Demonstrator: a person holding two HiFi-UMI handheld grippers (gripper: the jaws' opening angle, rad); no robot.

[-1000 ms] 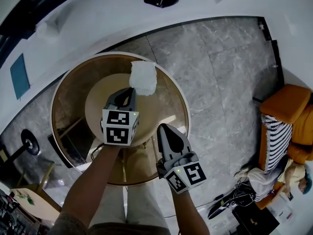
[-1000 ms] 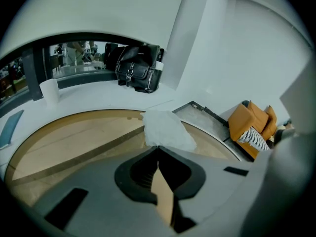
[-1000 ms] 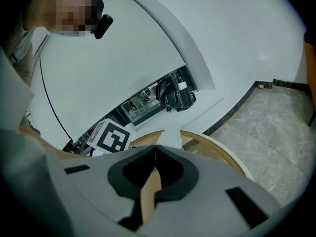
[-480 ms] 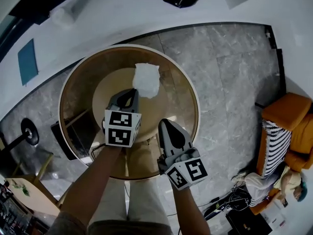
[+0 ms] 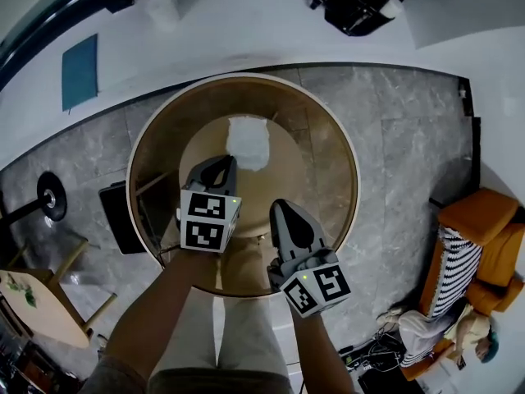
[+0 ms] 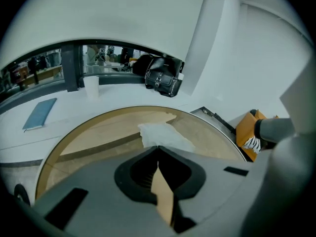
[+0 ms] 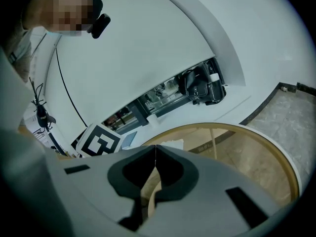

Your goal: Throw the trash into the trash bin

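Note:
A crumpled white paper tissue [image 5: 248,142] lies on the round glass-topped table [image 5: 340,150], toward its far side. The same tissue [image 6: 160,135] shows just beyond the jaw tips in the left gripper view, and its edge [image 7: 170,144] peeks over the jaws in the right gripper view. My left gripper [image 5: 221,162] is shut and holds nothing, its tips a short way on the near side of the tissue. My right gripper [image 5: 284,208] is shut too, empty, over the table's near part. No trash bin is in sight.
A black bag [image 5: 361,2] and a white cup [image 5: 160,8] sit on the white ledge beyond the table, with a blue book [image 5: 79,71] at its left. An orange chair [image 5: 480,228] with a striped cloth stands at the right. A small wooden table [image 5: 37,318] is at the lower left.
Both grippers have moved forward over the table toward the tissue, which now lies closer to the left gripper's tips. Both stayed shut. The tissue itself has not moved on the table.

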